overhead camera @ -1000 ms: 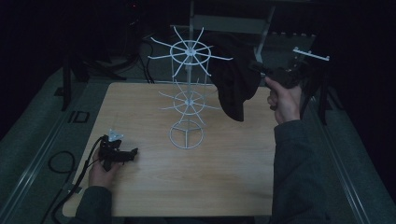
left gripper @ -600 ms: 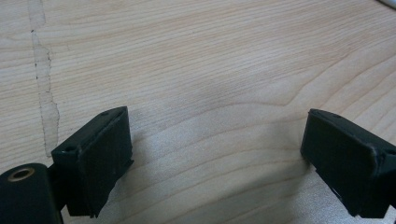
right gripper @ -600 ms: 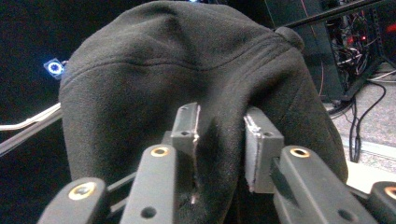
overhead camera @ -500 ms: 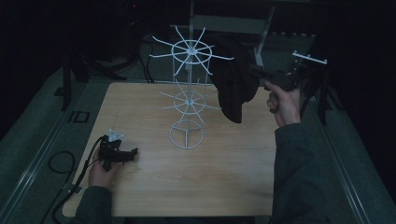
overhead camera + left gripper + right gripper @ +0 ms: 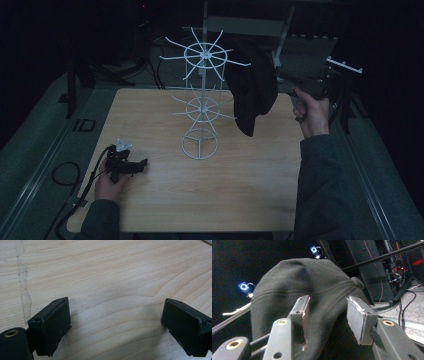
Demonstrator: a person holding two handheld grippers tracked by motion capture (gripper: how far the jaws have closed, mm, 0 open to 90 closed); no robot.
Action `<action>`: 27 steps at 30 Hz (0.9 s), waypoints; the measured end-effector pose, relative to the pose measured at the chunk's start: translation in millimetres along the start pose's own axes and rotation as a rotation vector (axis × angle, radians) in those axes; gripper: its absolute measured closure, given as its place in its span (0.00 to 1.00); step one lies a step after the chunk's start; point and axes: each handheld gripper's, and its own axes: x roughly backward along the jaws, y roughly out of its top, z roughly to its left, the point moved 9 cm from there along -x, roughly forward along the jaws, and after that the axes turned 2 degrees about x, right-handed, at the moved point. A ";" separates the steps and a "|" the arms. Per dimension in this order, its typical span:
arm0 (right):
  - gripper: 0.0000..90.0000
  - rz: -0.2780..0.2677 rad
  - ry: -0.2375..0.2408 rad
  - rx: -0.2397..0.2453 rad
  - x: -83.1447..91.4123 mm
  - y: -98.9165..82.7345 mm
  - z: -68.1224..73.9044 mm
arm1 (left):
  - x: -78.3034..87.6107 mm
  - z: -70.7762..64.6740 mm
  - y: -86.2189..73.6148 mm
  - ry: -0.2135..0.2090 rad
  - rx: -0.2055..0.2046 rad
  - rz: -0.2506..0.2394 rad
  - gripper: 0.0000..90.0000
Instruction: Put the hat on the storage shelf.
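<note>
A black cap (image 5: pixel 252 95) hangs from a right-hand spoke of the white wire rack's (image 5: pixel 202 100) upper tier. My right gripper (image 5: pixel 286 82) is just to the right of it, held level in the person's hand. In the right gripper view its jaws (image 5: pixel 328 315) have just been opening. They stand apart with the cap's fabric (image 5: pixel 312 280) in the gap, and the pads do not press on it. My left gripper (image 5: pixel 141 165) lies on the wooden table (image 5: pixel 250 185) at the front left. Its jaws (image 5: pixel 115 325) are wide open over bare wood.
The rack stands on a ring base (image 5: pixel 200 145) in the middle of the table, with a lower tier of spokes (image 5: pixel 202 107). Dark equipment and cables lie beyond the far edge. A black cable (image 5: pixel 65 175) trails off the table's left side.
The right hand has edged slightly to the right, away from the cap. The cap stays hanging on the rack, and the left hand has not moved.
</note>
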 end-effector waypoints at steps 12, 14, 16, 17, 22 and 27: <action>0.59 -0.012 -0.044 -0.034 10.6 -11.3 -18.2 | 0.0 0.0 0.0 0.000 0.000 0.000 0.11; 0.60 0.004 -0.069 -0.027 11.5 -15.7 -22.2 | 0.0 0.0 0.0 0.000 0.000 0.000 0.11; 0.62 0.011 -0.081 -0.023 11.9 -18.5 -24.7 | 0.0 0.0 0.0 0.000 0.000 0.000 0.11; 0.65 0.016 -0.085 -0.024 12.3 -20.4 -25.9 | 0.0 0.0 0.0 0.000 0.000 0.000 0.11; 0.79 0.057 -0.145 -0.010 12.2 -29.5 -33.4 | 0.0 0.0 0.0 0.000 0.001 0.000 0.11; 0.85 0.104 -0.182 0.016 9.6 -39.4 -37.7 | 0.0 0.0 0.0 0.000 0.000 0.000 0.11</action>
